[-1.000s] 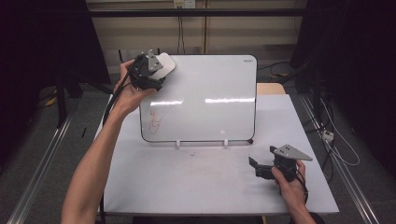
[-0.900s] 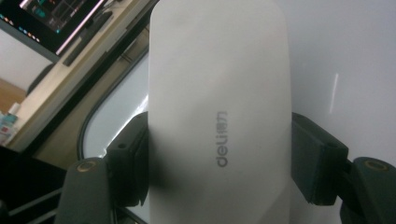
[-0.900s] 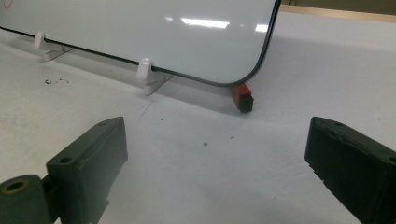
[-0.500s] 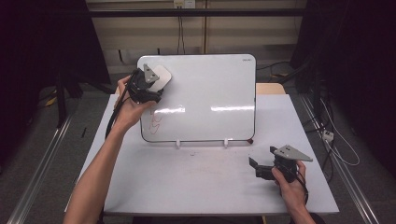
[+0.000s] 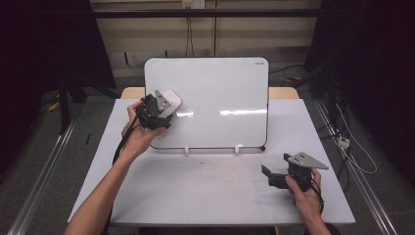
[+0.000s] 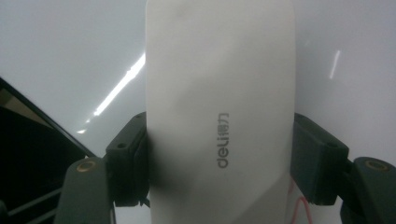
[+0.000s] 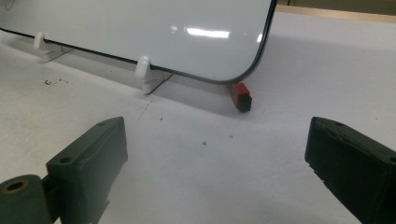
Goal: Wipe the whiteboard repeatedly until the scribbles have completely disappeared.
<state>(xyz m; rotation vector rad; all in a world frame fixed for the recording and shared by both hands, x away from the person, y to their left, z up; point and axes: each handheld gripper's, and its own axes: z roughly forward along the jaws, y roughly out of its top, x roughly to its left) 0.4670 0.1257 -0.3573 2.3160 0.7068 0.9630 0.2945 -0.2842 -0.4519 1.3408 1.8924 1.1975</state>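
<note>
We see the eraser [image 5: 170, 102] left of centre in the high view, pressed flat on the whiteboard [image 5: 220, 88] near its left edge, about halfway down. Against the earlier pictures it has slid down from the board's upper left corner, so we judge a downward wiping stroke to be under way along that edge. The left gripper [image 5: 157, 108] grasps it: in the left gripper view the two black jaws clamp the eraser's [image 6: 219, 102] long sides, and a trace of red ink [image 6: 299, 205] shows at lower right, which suggests there is something left to wipe. Out at the lower right of the high view, the right gripper [image 5: 274, 177] rests on the table [image 5: 195, 196] where it was, jaws spread and empty. In its view a small red block [image 7: 241, 96] sits beside the board's [image 7: 140, 28] lower corner.
</note>
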